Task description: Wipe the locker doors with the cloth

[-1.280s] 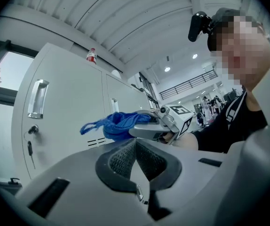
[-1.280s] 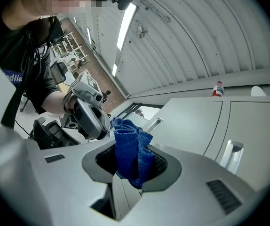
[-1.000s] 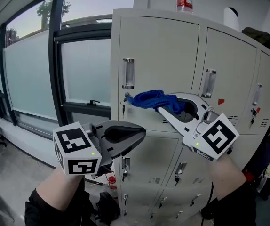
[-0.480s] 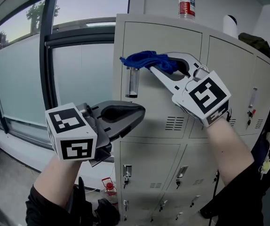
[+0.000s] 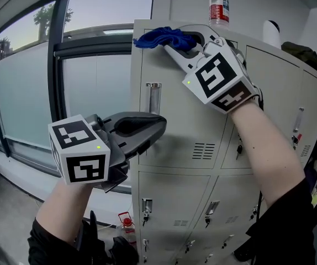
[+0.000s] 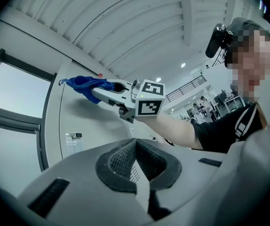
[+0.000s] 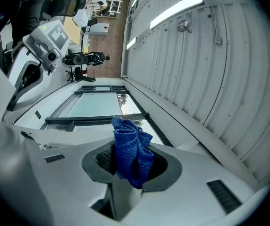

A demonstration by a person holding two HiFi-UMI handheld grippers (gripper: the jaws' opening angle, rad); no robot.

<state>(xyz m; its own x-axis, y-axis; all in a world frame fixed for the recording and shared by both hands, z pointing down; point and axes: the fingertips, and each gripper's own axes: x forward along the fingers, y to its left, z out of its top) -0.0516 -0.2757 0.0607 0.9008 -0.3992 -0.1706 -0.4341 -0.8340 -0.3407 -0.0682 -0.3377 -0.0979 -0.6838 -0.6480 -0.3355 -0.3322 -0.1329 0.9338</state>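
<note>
While the left gripper (image 5: 157, 127) hangs closed and empty, the right gripper (image 5: 168, 43) clamps the cloth (image 5: 156, 36) between its 2 jaws.

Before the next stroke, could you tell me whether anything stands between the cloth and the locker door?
Nothing visible does: the right gripper holds the blue cloth at the top left corner of the upper door, above its handle.

The right gripper (image 5: 168, 40) is higher now. A second ago it presses the blue cloth (image 5: 156, 36) on the middle of the locker door (image 5: 175, 120), just under the handle (image 5: 153, 97). Then it climbs past the handle. Now the cloth sits at the top left corner of that door, and the arm reaches up much farther.
</note>
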